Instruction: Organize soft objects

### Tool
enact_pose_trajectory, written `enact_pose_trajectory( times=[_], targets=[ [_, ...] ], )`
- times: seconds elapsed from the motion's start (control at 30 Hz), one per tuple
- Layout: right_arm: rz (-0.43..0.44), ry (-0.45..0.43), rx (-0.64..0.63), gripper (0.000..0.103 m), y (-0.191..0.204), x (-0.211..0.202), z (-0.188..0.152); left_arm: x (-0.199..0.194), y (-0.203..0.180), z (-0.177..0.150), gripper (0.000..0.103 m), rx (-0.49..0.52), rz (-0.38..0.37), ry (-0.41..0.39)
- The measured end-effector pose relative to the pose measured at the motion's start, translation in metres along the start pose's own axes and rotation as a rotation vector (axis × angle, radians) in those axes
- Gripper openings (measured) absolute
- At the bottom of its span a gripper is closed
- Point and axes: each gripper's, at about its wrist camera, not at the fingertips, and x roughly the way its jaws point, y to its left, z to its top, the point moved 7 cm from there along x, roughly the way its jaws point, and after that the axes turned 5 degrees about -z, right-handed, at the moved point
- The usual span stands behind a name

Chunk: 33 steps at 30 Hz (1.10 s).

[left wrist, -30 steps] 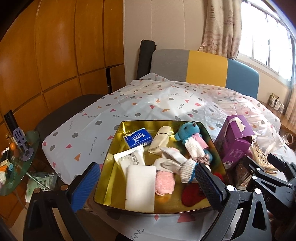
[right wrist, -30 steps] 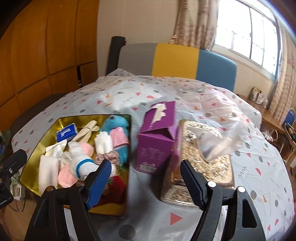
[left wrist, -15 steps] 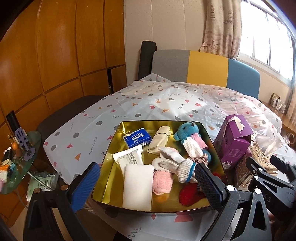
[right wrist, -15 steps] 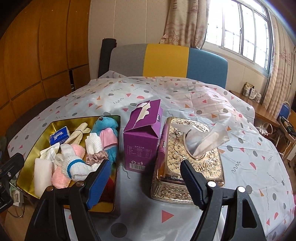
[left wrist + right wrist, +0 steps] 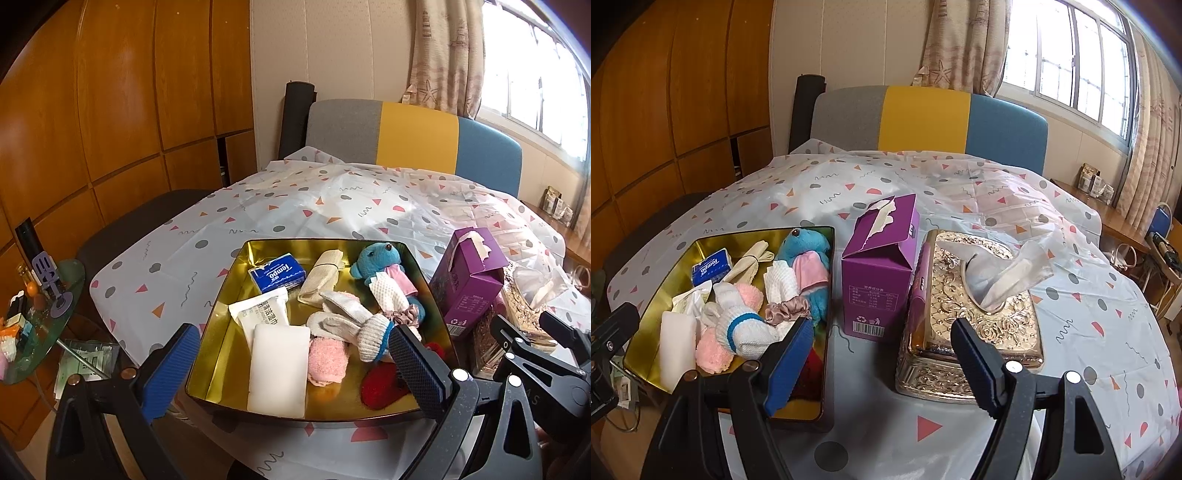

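Desk (image 5: 1071,314) under a white cloth with triangles and dots. Gold tin tray (image 5: 225,332) at the near left edge. Ornate gold tissue box (image 5: 979,317) to its right, purple carton (image 5: 879,273) standing between them, just beside the tissue box. In the tray: white pad (image 5: 279,365), blue plush bear (image 5: 376,258), white sock with blue band (image 5: 365,328), pink fluffy piece (image 5: 327,360), red piece (image 5: 380,386), blue tissue pack (image 5: 277,271). Left gripper (image 5: 291,369) hovers over the tray's near edge, jaws apart, nothing held. Right gripper (image 5: 882,365) hovers before the carton and tissue box, jaws wide, empty.
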Motion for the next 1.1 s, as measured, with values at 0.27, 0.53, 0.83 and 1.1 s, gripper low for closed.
enact_pose_trajectory(
  times=[0.27, 0.53, 0.83, 1.1],
  targets=[
    [0.002, 0.004, 0.002, 0.078, 0.0007, 0.0011, -0.0013, 0.0003, 0.0004, -0.0007, 0.103, -0.001, 0.0, 0.002],
    [0.004, 0.003, 0.004, 0.078, 0.0016, 0.0005, -0.0017, -0.0001, 0.0007, -0.0016, 0.103, -0.004, 0.006, 0.004],
    [0.005, 0.007, 0.004, 0.078, 0.002, 0.0011, -0.0024, -0.0001, 0.0021, -0.0033, 0.103, -0.008, 0.005, 0.015],
    [0.005, 0.01, 0.003, 0.078, 0.0032, 0.0017, -0.0033, 0.0, 0.0024, -0.0031, 0.103, -0.005, 0.008, 0.015]
  ],
)
